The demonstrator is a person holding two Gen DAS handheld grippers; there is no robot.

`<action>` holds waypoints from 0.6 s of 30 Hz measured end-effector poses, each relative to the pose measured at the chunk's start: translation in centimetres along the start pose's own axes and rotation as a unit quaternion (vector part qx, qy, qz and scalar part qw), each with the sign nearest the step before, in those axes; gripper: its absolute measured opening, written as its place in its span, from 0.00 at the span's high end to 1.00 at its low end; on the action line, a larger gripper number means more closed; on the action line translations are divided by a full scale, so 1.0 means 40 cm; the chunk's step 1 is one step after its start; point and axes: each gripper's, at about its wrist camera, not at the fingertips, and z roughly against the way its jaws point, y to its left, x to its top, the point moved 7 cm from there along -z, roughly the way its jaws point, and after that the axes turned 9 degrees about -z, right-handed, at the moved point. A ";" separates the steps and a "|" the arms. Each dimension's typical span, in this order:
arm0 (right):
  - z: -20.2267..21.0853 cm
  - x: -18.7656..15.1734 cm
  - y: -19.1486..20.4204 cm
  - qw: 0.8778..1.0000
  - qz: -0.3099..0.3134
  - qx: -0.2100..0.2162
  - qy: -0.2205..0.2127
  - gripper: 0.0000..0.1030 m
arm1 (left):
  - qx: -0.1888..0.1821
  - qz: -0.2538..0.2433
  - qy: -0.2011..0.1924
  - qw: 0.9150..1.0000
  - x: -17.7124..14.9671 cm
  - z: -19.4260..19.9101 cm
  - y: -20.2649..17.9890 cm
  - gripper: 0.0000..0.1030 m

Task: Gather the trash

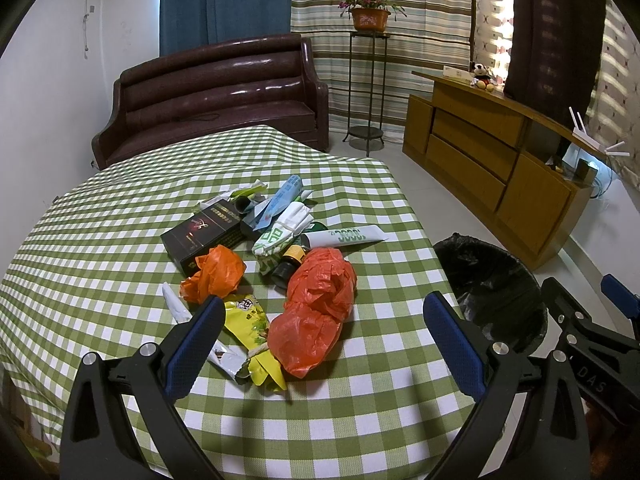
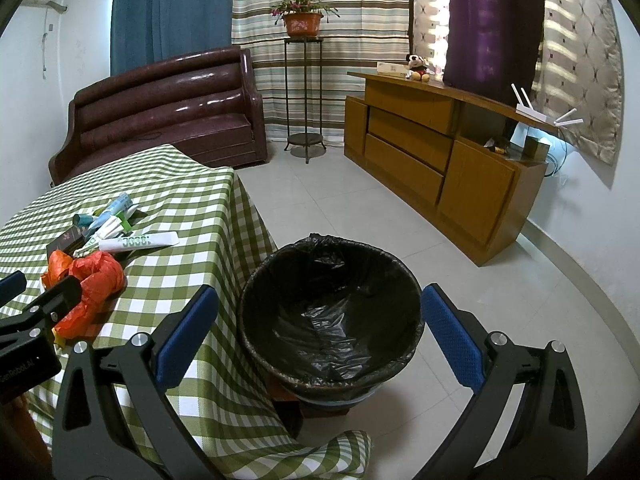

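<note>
A pile of trash lies on the green checked table (image 1: 100, 240): a red plastic bag (image 1: 316, 312), an orange bag (image 1: 216, 272), a yellow wrapper (image 1: 252, 328), a dark box (image 1: 200, 236), a white tube (image 1: 348, 236) and several small packets. My left gripper (image 1: 324, 320) is open and empty, just above the near side of the pile, its jaws either side of the red bag and yellow wrapper. My right gripper (image 2: 320, 320) is open and empty above the bin (image 2: 332, 312), which has a black liner and stands on the floor beside the table's right edge.
A dark leather sofa (image 1: 216, 96) stands behind the table. A wooden cabinet (image 2: 432, 152) runs along the right wall. A plant stand (image 2: 304, 92) is at the back. The tiled floor (image 2: 360, 208) lies between table and cabinet.
</note>
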 end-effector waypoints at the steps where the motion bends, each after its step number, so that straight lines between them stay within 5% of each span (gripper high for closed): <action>1: 0.000 -0.001 0.000 1.000 0.000 -0.002 0.000 0.04 | 0.001 0.000 0.000 1.000 0.000 0.000 0.000 0.06; 18: 0.003 -0.011 0.098 0.999 0.025 0.017 0.010 0.04 | 0.040 0.018 0.035 0.998 -0.069 -0.019 0.160 0.06</action>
